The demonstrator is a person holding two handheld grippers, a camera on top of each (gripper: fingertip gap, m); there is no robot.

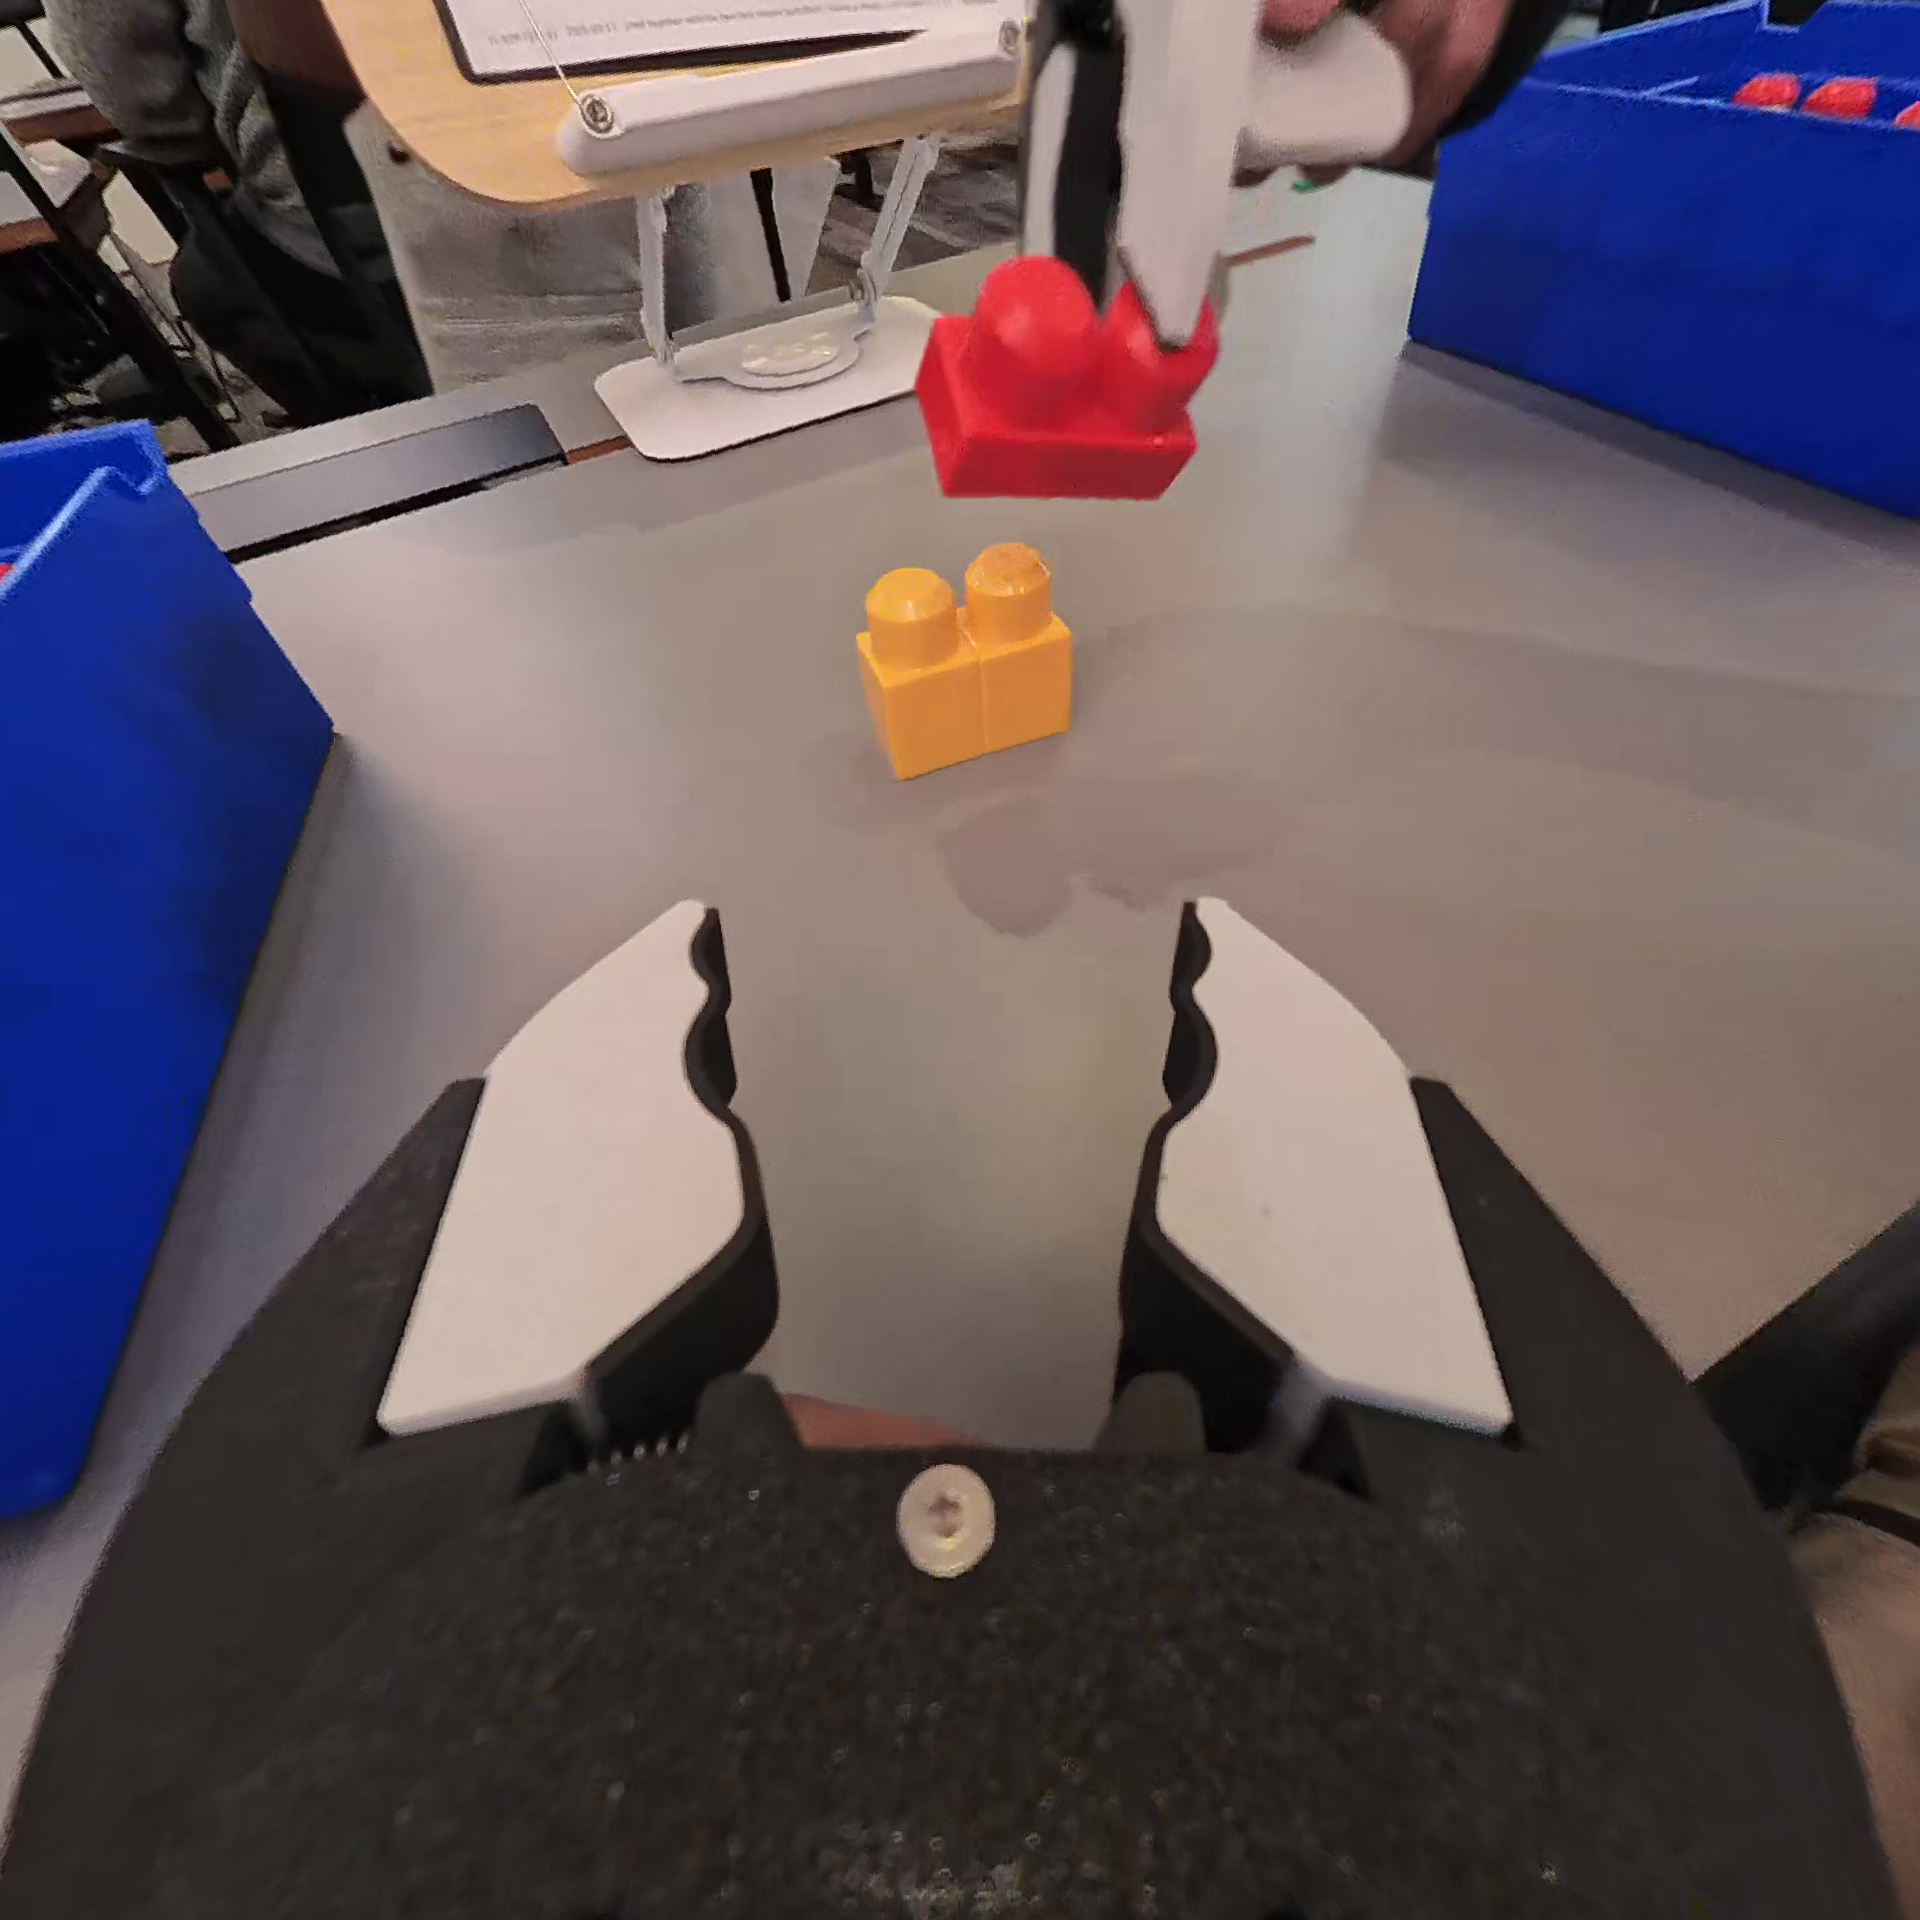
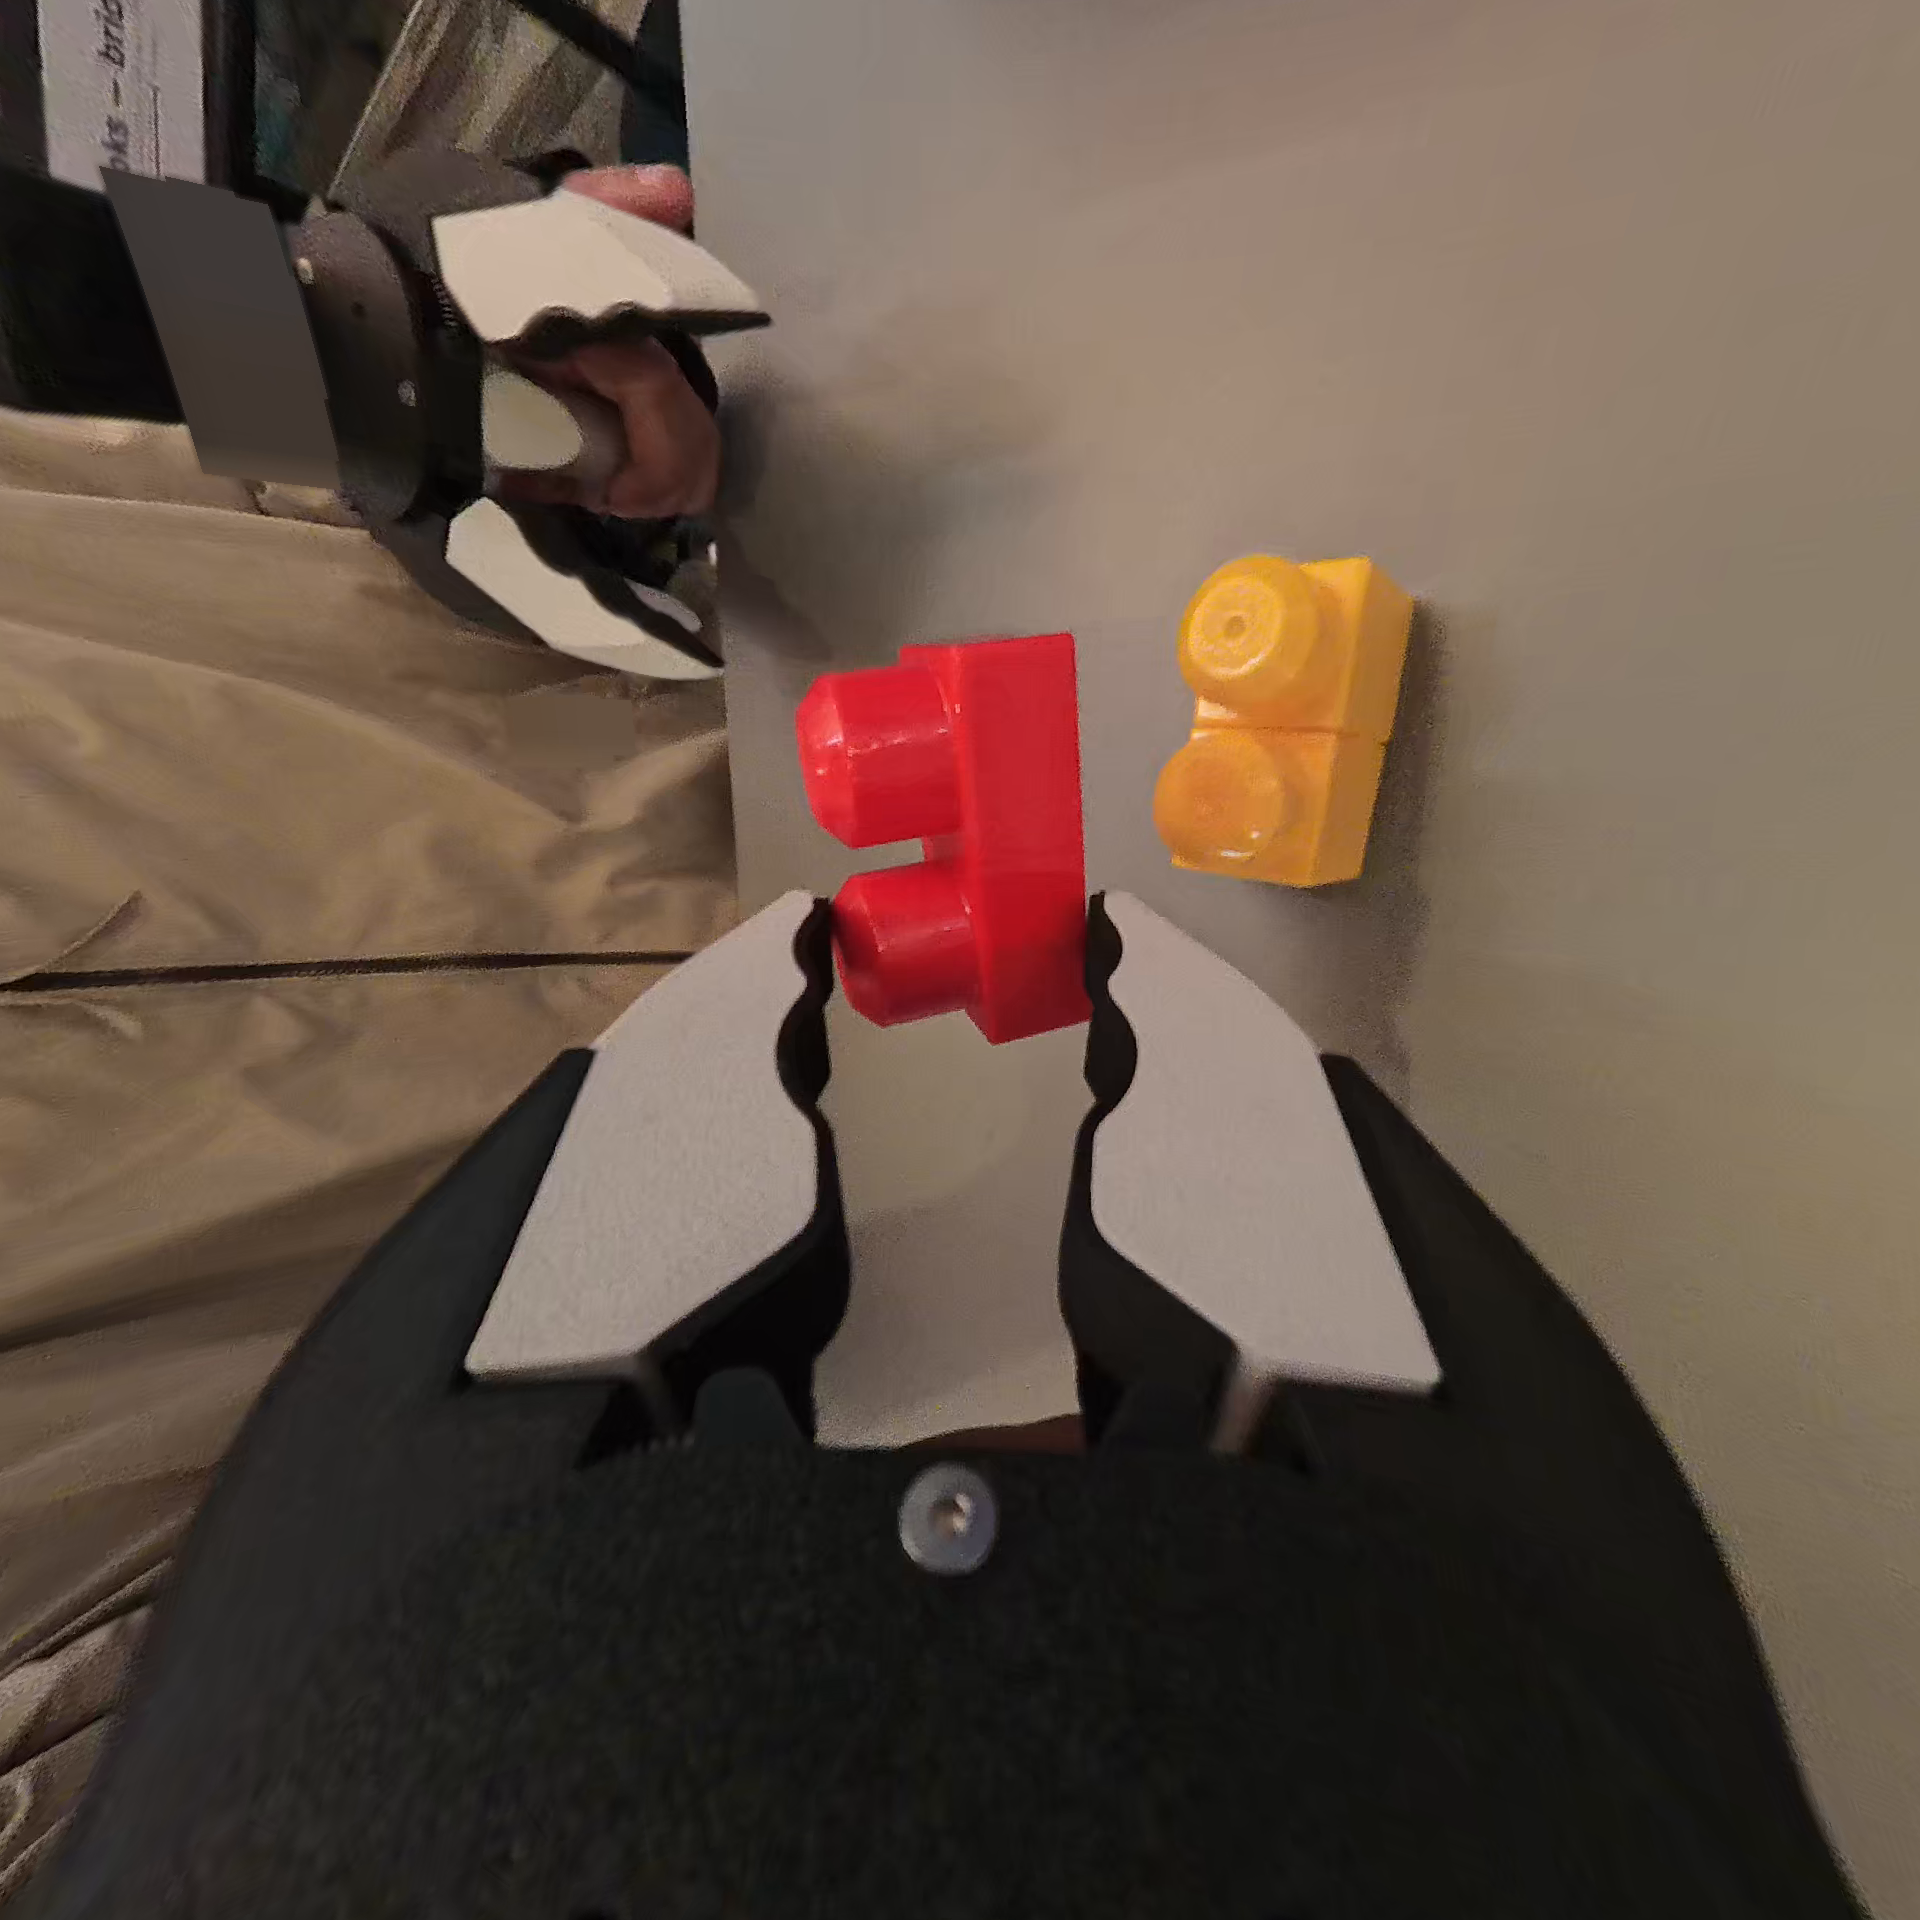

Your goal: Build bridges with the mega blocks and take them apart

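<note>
Two yellow single-stud blocks (image 1: 966, 665) stand side by side, touching, on the grey table (image 1: 1351, 831). My right gripper (image 2: 956, 914) is shut on a red two-stud block (image 2: 966, 821) and holds it in the air above and just behind the yellow blocks (image 2: 1288, 727). In the left wrist view the red block (image 1: 1060, 395) hangs from the right gripper's fingers (image 1: 1174, 208), which come down from above. My left gripper (image 1: 951, 914) is open and empty, low over the table in front of the yellow blocks. It also shows in the right wrist view (image 2: 727, 488), open.
Blue bins stand at the left (image 1: 114, 831) and the back right (image 1: 1662, 260); the right one holds red blocks (image 1: 1808, 96). A white stand with a wooden board (image 1: 727, 135) sits at the table's far edge. A person in a tan jacket (image 2: 312, 935) is at the table edge. About 15 cm separates my left fingertips from my right.
</note>
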